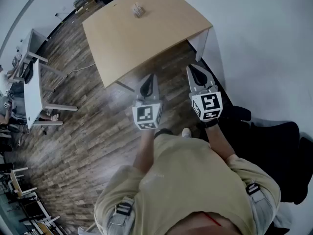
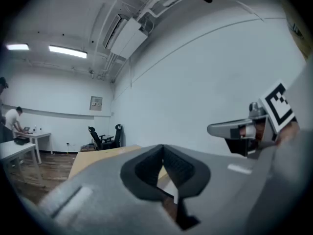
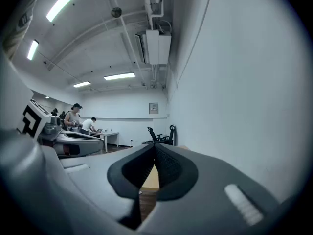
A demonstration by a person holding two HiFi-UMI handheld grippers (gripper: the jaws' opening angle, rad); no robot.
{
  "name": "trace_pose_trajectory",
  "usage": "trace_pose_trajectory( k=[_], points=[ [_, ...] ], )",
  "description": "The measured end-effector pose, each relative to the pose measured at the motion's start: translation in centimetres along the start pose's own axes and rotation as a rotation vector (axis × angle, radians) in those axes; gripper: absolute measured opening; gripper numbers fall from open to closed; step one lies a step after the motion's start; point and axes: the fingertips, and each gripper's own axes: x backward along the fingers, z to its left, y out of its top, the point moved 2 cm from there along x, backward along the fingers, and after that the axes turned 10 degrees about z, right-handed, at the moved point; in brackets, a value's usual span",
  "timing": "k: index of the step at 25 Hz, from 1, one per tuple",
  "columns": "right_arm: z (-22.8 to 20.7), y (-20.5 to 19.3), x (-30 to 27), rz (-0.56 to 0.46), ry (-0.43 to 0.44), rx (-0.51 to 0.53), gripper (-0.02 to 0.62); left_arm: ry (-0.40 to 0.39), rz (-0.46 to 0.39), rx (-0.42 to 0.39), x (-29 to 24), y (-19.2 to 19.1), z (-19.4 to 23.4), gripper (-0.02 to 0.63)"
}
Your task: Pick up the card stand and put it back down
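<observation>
The card stand (image 1: pixel 138 10) is a small pale object far off on the wooden table (image 1: pixel 146 38), well ahead of both grippers. My left gripper (image 1: pixel 148 82) is held level over the floor short of the table's near edge, jaws shut and empty. My right gripper (image 1: pixel 197 73) is beside it to the right, near the table's corner, jaws also shut with nothing between them. In the left gripper view the shut left gripper (image 2: pixel 163 153) fills the foreground and the right gripper (image 2: pixel 230 129) shows at the right. The right gripper view shows its shut right gripper (image 3: pixel 154 151) and the left gripper (image 3: pixel 73 141) at the left.
A white wall (image 1: pixel 264 38) runs close along the right. White desks (image 1: pixel 34 89) stand at the left on the wood floor (image 1: pixel 88 131). Black office chairs (image 3: pixel 160 135) stand at the far end, and people work at a distant desk (image 3: pixel 105 135).
</observation>
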Motion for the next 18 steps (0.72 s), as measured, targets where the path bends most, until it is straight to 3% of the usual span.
trace_pose_trajectory(
  k=[3,6,12,18],
  points=[
    [-1.6,-0.6,-1.1,0.015,-0.02,-0.063,0.005,-0.003,0.008,-0.002,-1.2,-0.3,-0.1,0.003],
    [-1.8,-1.2,-2.1,-0.002,0.019,-0.074,0.005,0.004,0.03,0.009,-2.5,-1.0,0.7,0.003],
    [-1.6,-2.1,-6.2,0.032,0.052,0.004,0.003,-0.028,-0.023,0.016,-6.9,-0.6,2.8,0.003],
    [-0.1,1.0,-12.7,0.069,0.064,0.062,0.003,-0.049,-0.038,0.072,-11.8,1.5,8.0,0.003]
  ],
)
